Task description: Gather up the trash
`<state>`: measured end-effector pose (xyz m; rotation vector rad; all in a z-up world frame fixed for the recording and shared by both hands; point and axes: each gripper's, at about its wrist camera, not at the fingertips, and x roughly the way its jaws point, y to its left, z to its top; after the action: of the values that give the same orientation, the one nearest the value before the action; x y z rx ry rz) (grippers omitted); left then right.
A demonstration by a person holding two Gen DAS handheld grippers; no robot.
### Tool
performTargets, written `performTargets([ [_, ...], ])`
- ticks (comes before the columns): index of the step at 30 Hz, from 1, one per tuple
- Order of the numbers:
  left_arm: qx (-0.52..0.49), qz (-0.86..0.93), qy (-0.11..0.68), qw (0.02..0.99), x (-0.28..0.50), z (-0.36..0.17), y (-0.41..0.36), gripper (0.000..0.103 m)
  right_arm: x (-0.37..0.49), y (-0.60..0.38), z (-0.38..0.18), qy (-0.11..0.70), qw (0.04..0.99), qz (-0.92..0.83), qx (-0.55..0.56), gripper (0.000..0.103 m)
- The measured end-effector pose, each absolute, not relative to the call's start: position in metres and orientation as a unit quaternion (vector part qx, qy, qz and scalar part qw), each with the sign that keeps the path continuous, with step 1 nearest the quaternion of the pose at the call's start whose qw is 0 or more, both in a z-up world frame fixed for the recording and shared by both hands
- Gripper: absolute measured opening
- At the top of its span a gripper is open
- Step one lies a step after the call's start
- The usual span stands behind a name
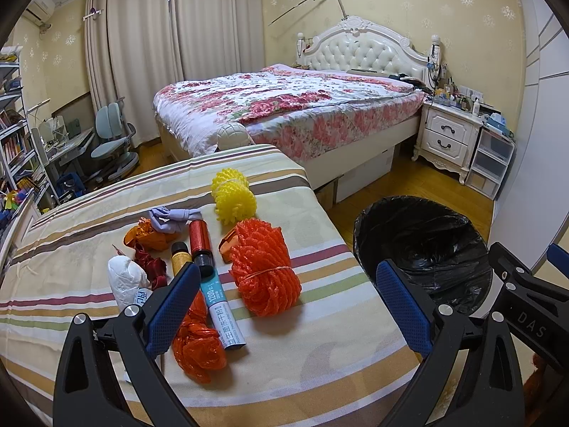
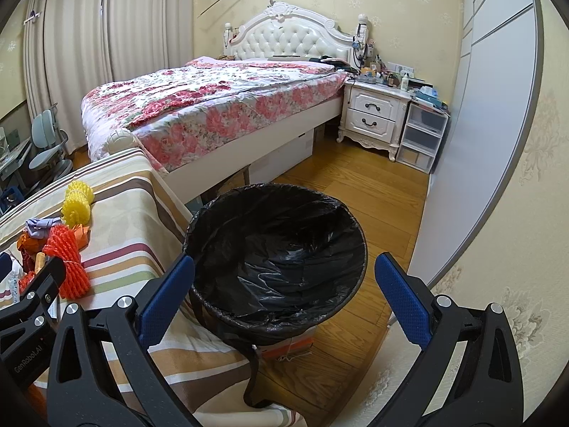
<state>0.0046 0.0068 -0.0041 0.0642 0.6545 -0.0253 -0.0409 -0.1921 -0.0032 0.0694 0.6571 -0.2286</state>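
Note:
Trash lies on a striped tablecloth (image 1: 320, 348): an orange foam net (image 1: 263, 267), a yellow foam net (image 1: 233, 195), an orange plastic bag (image 1: 197, 341), a white-and-teal box (image 1: 222, 309), a red bottle (image 1: 201, 245), a yellow vial (image 1: 179, 256), a white wad (image 1: 126, 281) and a purple wrapper (image 1: 170, 219). A bin with a black liner (image 1: 423, 245) stands right of the table. My left gripper (image 1: 288, 288) is open above the table's near edge. My right gripper (image 2: 284, 277) is open and empty above the bin (image 2: 277, 259).
A bed with a floral quilt (image 1: 284, 106) stands behind the table. A white nightstand (image 1: 448, 135) and plastic drawers (image 1: 490, 163) are at the far right. A desk chair (image 1: 110, 138) and shelves (image 1: 14, 135) are at the left. The floor (image 2: 355, 192) is wood.

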Motion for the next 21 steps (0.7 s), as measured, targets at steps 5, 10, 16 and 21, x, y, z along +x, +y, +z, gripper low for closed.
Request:
performTargets([
  [5,0.032,-0.013,0.322,0.946,0.0049,-0.0044,0.0071,0.097,-0.0407,-0.1921,-0.0032,0.322,0.939,-0.112,0.034,0.099],
  [10,0.032,-0.013,0.322,0.946,0.0049,-0.0042,0.0067,0.097,-0.0405,-0.1923,-0.0036,0.322,0.939,-0.112,0.033,0.099],
  [16,0.032,-0.012,0.322,0.946,0.0050,-0.0039,0.0063,0.097,-0.0400,-0.1920,-0.0036,0.323,0.939,-0.113,0.033,0.099],
  [21,0.032,-0.013,0.322,0.946,0.0052,-0.0059,0.0064,0.097,-0.0393,-0.1917,-0.0034,0.323,0.939,-0.113,0.033,0.099],
])
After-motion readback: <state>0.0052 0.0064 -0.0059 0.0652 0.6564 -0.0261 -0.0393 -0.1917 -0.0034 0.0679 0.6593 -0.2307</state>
